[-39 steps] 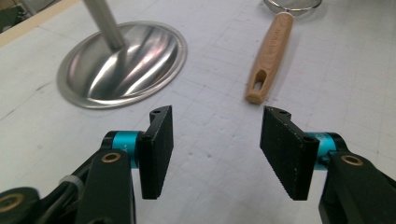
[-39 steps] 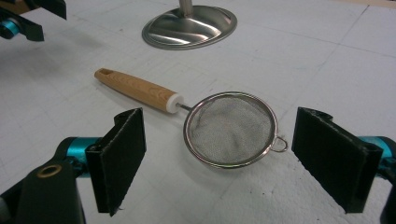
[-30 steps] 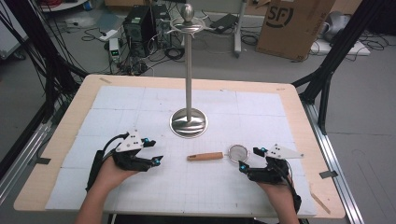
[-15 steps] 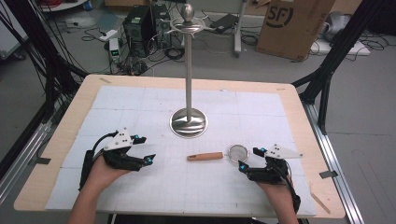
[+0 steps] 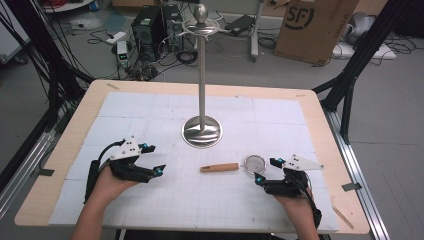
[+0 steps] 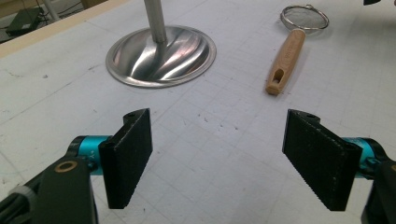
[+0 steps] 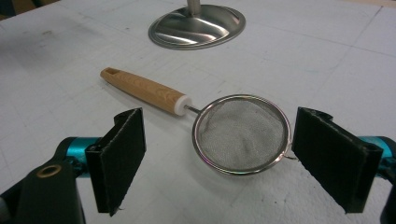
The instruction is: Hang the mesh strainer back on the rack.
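A small mesh strainer (image 5: 254, 162) with a wooden handle (image 5: 220, 167) lies flat on the white mat, the handle pointing left. My right gripper (image 5: 266, 169) rests just right of the mesh bowl. In the right gripper view the gripper (image 7: 219, 158) is open, and the strainer bowl (image 7: 243, 133) lies just ahead of the pads, apart from them. My left gripper (image 5: 154, 158) sits at the front left. In the left gripper view its jaws (image 6: 217, 158) have just been opening and stand wide with nothing between them; the strainer (image 6: 286, 51) lies farther off.
A tall metal stand (image 5: 201, 75) rises from a round shiny base (image 5: 201, 131) at the middle of the mat, behind the strainer. The base also appears ahead of each gripper (image 6: 161, 56) (image 7: 196, 25). A wooden table edge (image 5: 350, 200) borders the mat.
My left gripper has shifted a little to the left and its jaws have spread wider. The right gripper and the strainer have stayed put.
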Motion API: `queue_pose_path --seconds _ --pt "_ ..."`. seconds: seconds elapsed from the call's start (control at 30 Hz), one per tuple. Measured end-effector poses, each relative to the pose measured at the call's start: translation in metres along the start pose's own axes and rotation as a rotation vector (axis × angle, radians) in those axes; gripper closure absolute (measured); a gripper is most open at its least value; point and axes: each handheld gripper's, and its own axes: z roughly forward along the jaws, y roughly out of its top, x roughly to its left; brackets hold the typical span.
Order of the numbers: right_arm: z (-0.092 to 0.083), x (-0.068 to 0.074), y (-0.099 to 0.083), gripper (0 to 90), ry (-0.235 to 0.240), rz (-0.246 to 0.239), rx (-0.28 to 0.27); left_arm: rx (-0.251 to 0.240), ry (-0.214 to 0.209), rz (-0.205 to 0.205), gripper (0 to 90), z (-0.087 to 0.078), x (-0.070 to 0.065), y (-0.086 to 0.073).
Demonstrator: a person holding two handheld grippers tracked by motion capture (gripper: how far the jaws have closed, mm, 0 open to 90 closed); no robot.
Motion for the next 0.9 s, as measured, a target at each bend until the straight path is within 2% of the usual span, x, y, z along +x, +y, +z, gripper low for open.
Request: queue_pose_path --seconds 0.17,0.27,0.4,0.5,0.6,0.73,0.9 --pt "-0.001 0.002 0.004 16.5 0.010 -0.038 -0.023 -0.021 0.015 -0.015 24.0 -0.004 0.002 -0.001" --pt "0.000 0.005 0.006 16.5 0.039 -0.043 -0.031 -0.030 0.021 -0.019 23.9 -0.007 0.003 -0.002" --pt "0.004 0.009 0.012 16.5 0.073 -0.078 -0.013 -0.040 0.026 -0.019 23.9 -0.010 0.003 -0.001" --pt "0.007 0.012 0.018 16.5 0.073 -0.107 0.002 -0.040 0.023 -0.019 23.9 -0.010 0.004 -0.001" --pt "0.013 0.014 0.025 17.5 0.087 -0.123 0.021 -0.036 0.021 -0.022 23.9 -0.008 0.003 -0.001" --pt "0.022 0.017 0.038 20.8 0.093 -0.182 0.056 -0.043 0.018 -0.020 23.9 -0.009 0.003 -0.001" --pt "0.037 0.019 0.050 23.2 0.096 -0.234 0.128 -0.046 0.015 -0.016 23.9 -0.009 0.003 0.000"
